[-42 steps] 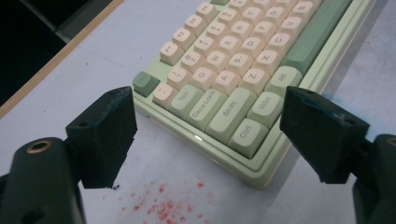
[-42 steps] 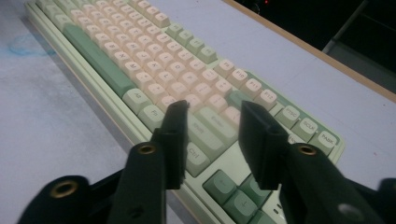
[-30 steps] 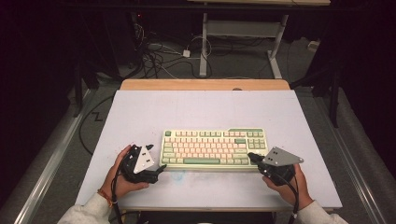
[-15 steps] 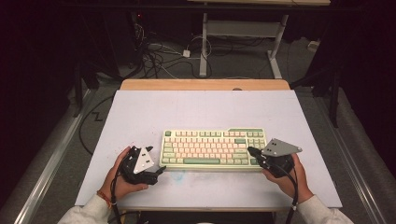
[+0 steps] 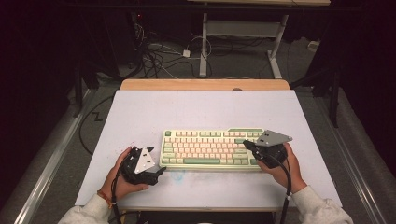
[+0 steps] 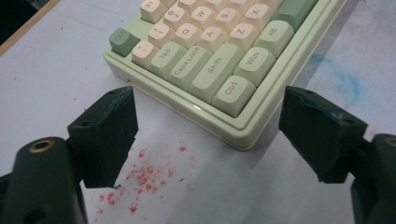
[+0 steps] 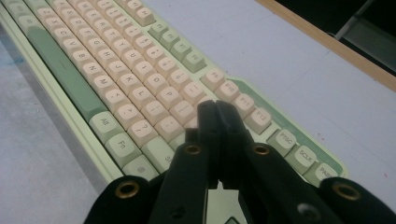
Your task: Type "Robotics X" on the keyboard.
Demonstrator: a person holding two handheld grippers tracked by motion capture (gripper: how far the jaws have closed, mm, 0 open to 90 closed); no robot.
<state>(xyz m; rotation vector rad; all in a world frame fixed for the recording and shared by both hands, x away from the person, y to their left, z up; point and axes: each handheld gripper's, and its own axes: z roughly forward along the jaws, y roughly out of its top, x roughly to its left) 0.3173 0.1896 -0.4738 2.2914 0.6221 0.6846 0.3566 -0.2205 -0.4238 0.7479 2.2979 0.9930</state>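
Green-and-cream keyboard (image 5: 212,148) lying flat on pale worktop (image 5: 196,109), right gripper (image 7: 215,108) pressed together over its right-hand keys, left gripper (image 6: 208,135) spread wide and empty just off its left corner, beside red specks (image 6: 144,179).

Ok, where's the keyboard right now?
In the high view the keyboard lies on the white table, near its front edge, between the left gripper at its left end and the shut right gripper over its right end.

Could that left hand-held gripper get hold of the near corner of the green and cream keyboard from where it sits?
Probably yes: the left hand-held gripper is open, the green and cream keyboard corner lies just ahead, nothing between.
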